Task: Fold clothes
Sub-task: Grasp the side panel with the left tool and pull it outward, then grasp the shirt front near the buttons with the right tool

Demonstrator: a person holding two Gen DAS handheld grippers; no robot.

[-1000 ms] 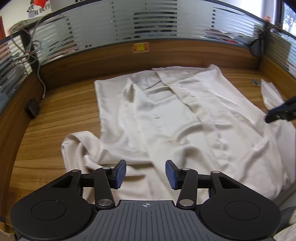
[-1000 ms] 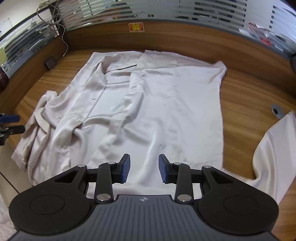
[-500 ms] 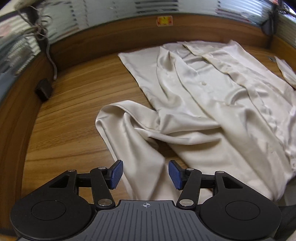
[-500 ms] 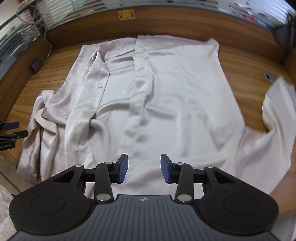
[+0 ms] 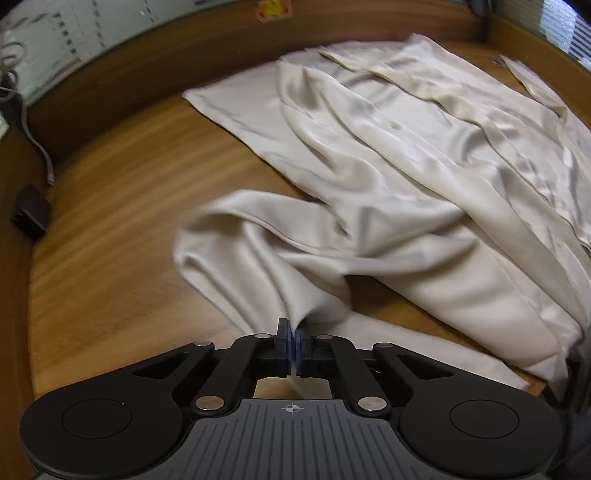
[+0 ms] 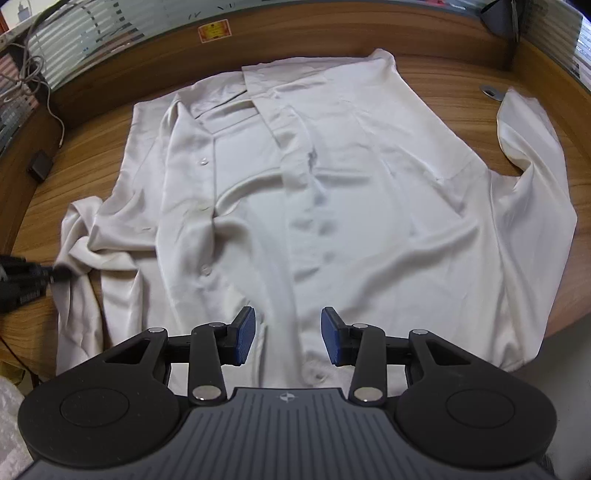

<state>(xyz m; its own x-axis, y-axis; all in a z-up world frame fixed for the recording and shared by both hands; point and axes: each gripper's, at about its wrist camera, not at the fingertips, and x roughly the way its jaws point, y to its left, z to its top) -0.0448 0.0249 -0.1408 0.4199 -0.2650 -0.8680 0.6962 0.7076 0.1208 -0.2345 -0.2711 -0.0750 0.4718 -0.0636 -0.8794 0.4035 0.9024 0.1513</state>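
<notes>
A cream satin button-up shirt [image 6: 351,192] lies face up on the wooden desk [image 6: 461,77], collar toward the back wall. In the left wrist view its crumpled left sleeve [image 5: 258,258] trails to the desk's near edge. My left gripper [image 5: 294,328] is shut on a pinch of that sleeve's cloth, which rises in a ridge between the blue pads. The same gripper [image 6: 55,273] shows at the sleeve in the right wrist view. My right gripper [image 6: 288,339] hovers open over the button placket at the near end of the shirt, nothing pinched. The other sleeve [image 6: 528,147] bends back at the right.
A small black box [image 6: 40,166] with a cable sits at the desk's left rim. A grey grommet [image 6: 491,90] lies at the back right. A wooden wall with a sticker [image 6: 214,30] and frosted glass closes the back. The shirt hangs over the desk's near edge [image 6: 565,325].
My left gripper moved left and down to the crumpled sleeve and closed on its cloth. My right gripper slid rightward over the shirt front, staying open.
</notes>
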